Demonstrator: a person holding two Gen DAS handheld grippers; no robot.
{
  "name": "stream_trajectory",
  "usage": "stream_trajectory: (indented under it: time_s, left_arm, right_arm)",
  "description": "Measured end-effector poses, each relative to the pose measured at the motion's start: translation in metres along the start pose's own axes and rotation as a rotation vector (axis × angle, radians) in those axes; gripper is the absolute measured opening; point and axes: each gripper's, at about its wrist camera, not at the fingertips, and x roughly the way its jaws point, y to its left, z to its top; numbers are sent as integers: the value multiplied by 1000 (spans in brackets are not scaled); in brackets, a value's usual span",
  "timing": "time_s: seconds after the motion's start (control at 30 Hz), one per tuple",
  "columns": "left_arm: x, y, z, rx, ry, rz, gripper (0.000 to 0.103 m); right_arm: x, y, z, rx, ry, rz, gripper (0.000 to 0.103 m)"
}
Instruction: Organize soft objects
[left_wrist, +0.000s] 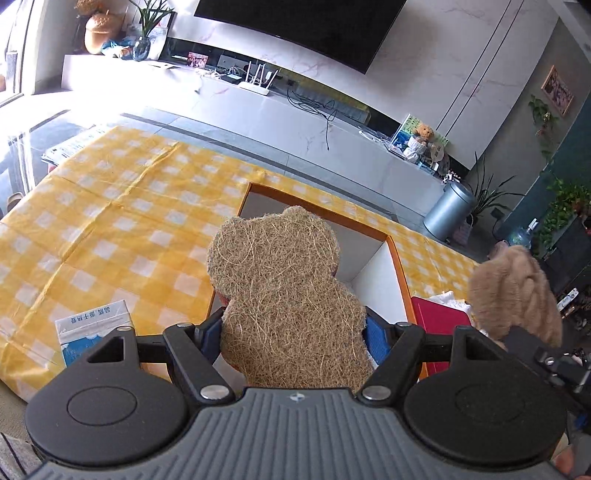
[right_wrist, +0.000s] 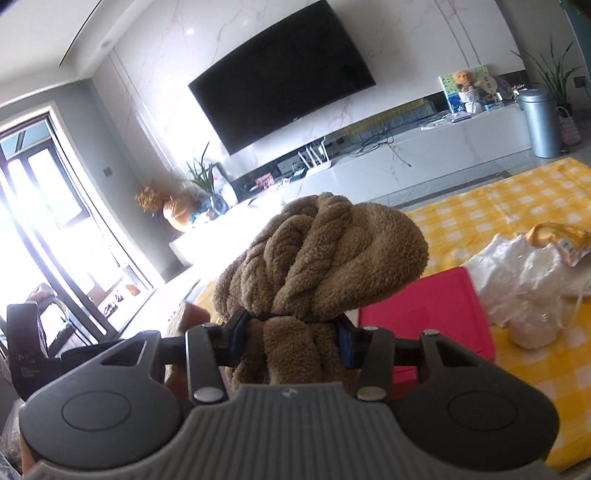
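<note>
The small blue-and-white carton (left_wrist: 94, 328) on the yellow checked cloth (left_wrist: 110, 206) carries printed Chinese characters, seen upside down and too small to read. No other lettering is legible.

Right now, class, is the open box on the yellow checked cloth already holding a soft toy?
No: the box shows only bare white inside, and the bear-shaped pad sits in the left gripper in front of it.
</note>
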Motion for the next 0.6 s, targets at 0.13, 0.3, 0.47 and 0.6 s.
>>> stream_trajectory:
  time_s: [0.13, 0.3, 0.47, 0.6]
  left_arm:
    - [-7, 5, -4, 17, -22, 3, 85]
    - [-11, 9, -5, 12, -31, 1, 85]
    - [-15, 18, 0, -11, -36, -20, 85]
    - [-17, 23, -2, -11, -38, -3, 85]
  right_arm:
    - [42, 21, -20, -77, 109, -53, 47]
    - [83, 18, -38, -156, 217, -234, 47]
    - [113, 33, -50, -341, 314, -289, 48]
    - [143, 49, -60, -553, 431, -410, 49]
